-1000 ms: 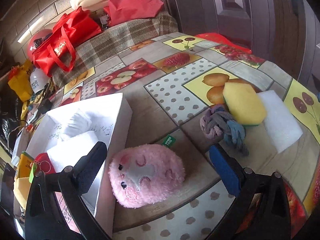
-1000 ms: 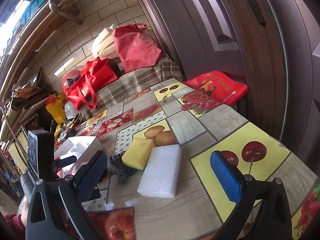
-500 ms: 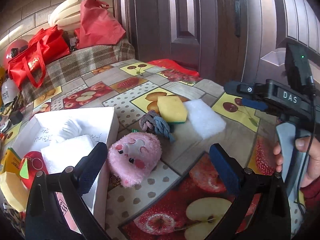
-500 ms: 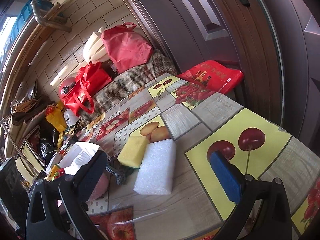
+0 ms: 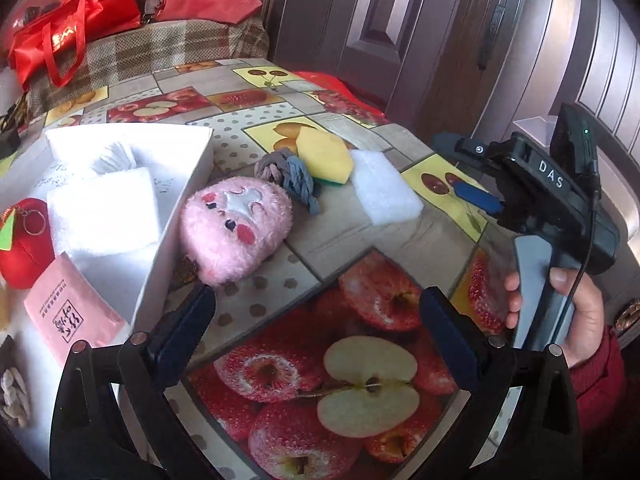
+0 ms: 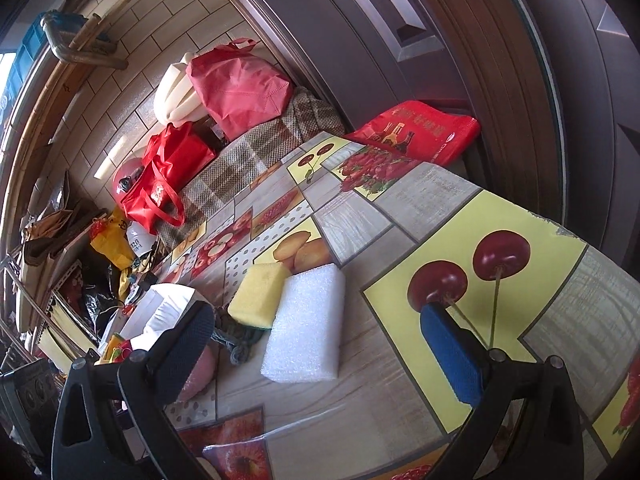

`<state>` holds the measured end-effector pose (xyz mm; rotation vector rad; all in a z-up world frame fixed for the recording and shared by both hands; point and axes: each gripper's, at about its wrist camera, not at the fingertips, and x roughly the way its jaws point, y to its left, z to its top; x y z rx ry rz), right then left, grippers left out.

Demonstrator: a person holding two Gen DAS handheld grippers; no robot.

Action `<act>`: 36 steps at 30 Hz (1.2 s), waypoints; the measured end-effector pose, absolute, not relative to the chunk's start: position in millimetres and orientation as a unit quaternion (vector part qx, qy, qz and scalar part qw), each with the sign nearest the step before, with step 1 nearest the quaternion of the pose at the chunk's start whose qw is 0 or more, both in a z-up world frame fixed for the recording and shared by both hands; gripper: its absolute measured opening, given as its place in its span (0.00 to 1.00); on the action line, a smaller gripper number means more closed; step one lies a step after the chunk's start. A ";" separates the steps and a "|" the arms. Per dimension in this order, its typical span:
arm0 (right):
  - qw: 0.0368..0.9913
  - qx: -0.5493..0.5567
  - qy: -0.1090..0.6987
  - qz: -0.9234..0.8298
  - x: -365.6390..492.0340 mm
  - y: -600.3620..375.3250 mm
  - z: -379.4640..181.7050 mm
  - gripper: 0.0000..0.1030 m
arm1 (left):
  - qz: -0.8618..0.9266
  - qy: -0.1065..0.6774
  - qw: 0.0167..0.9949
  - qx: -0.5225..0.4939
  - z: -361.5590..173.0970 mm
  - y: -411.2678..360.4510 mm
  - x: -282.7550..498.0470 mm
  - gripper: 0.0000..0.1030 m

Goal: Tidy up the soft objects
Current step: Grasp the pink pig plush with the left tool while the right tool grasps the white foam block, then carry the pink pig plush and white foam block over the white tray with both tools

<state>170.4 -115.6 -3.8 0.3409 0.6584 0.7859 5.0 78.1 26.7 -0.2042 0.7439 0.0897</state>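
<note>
The pink plush toy (image 5: 235,229) lies on the table (image 5: 360,240) against the right wall of the white box (image 5: 176,216), face up, its long axis running near-left to far-right. Just beyond sit a knotted rope (image 5: 290,176), yellow sponge (image 5: 325,156) and white foam block (image 5: 385,192). The left gripper (image 5: 316,332) and right gripper (image 6: 320,344) both hover with jaws wide apart, holding nothing.

On your left the white cardboard box (image 5: 182,216) sits on the fruit-patterned tablecloth (image 5: 360,288), holding a white folded towel (image 5: 104,210). Touching the box's right wall lies the pink plush toy (image 5: 234,230). Just behind the toy is the grey-blue knotted rope (image 5: 290,174), with the yellow sponge (image 5: 324,154) against its right side and the white foam block (image 5: 386,188) to the right of that. Your right gripper (image 5: 466,172) hovers right of the block, your left gripper (image 5: 316,332) in front of the toy.
</note>
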 end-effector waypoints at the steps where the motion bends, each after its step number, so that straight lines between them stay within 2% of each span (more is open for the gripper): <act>1: 0.858 0.163 0.312 0.374 169.8 -116.2 -3.6 1.00 | 0.054 0.368 0.924 -0.092 25.3 80.1 6.4 0.99; 12: 0.858 0.158 0.320 0.370 170.8 -114.7 -3.3 1.00 | 0.103 0.360 0.925 -0.069 24.0 108.5 48.7 0.98; 14: 0.853 0.143 0.339 0.369 174.9 -107.3 -6.3 1.00 | 0.111 0.380 0.917 -0.054 18.0 105.5 55.9 0.70; 15: 0.851 0.120 0.354 0.370 177.1 -99.0 -7.8 1.00 | 0.110 0.380 0.917 -0.048 18.0 103.8 55.5 0.63; 22: 0.849 -0.108 0.373 0.358 168.3 -23.6 -12.9 0.99 | 0.099 0.381 0.917 -0.070 15.6 109.6 55.0 0.63; 24: 0.851 -0.145 0.366 0.349 166.4 -11.8 -14.7 0.85 | 0.099 0.382 0.916 -0.068 15.9 110.5 54.2 0.63; 25: 0.854 -0.158 0.359 0.342 165.9 -10.4 -14.8 0.68 | 0.098 0.381 0.917 -0.069 16.4 110.8 53.8 0.63; 26: 0.855 -0.166 0.354 0.340 165.7 -11.2 -14.3 0.57 | 0.097 0.380 0.917 -0.071 16.8 110.9 53.7 0.63; 32: 0.857 -0.114 0.344 0.367 158.4 -44.9 -6.5 0.54 | 0.101 0.351 0.928 -0.071 24.2 108.7 44.9 0.61; 36: 0.893 -0.050 0.254 0.368 135.0 -78.6 17.0 0.54 | 0.110 0.299 0.947 -0.048 36.8 98.4 28.5 0.61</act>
